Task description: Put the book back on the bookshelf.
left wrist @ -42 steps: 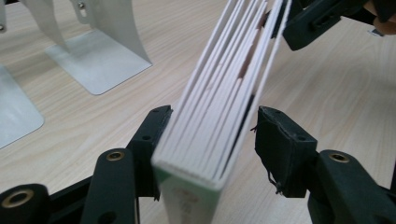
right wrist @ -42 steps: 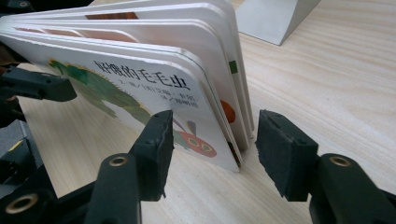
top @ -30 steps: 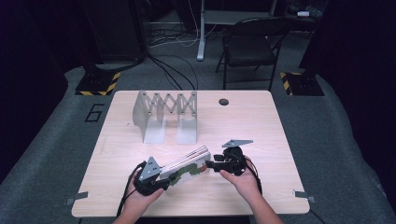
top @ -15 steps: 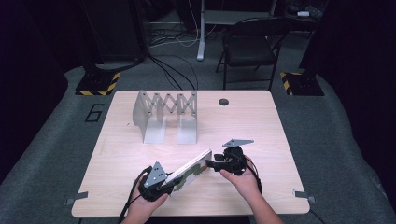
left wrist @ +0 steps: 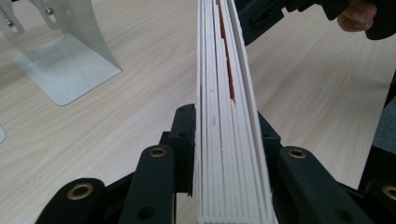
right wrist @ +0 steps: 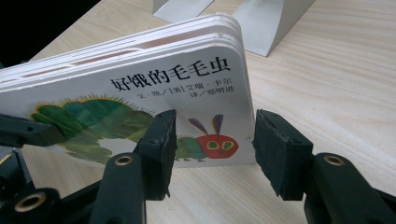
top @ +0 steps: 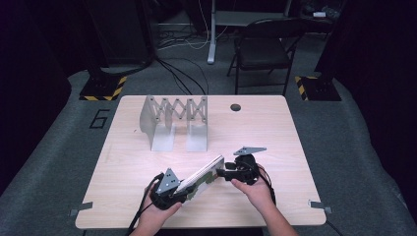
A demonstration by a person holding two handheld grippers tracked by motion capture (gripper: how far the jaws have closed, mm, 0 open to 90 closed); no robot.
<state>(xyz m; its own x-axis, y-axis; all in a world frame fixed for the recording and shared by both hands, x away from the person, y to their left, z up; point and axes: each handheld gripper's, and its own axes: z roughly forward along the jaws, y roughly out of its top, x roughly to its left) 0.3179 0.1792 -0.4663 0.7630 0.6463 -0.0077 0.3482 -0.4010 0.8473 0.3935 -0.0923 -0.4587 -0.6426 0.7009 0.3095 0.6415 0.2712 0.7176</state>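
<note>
A white board book with a green caterpillar on its cover hangs slanted above the table's near edge, held between my two grippers. My left gripper clamps its lower end. In the left gripper view the stacked page edges run up between the jaws, and both pads lie against the covers. Those jaws have just been opening a little with the book still between them. My right gripper is shut on the upper end. In the right gripper view one pad lies on the cover and the other against the book's side edge.
A metal accordion book rack stands at the back left of the wooden table, and its feet show in both gripper views. A round black cap sits near the far edge. A folding chair stands beyond.
My left gripper has shifted slightly toward the near edge along the book, and the book's slant has steepened a little. The right gripper has stayed put.
</note>
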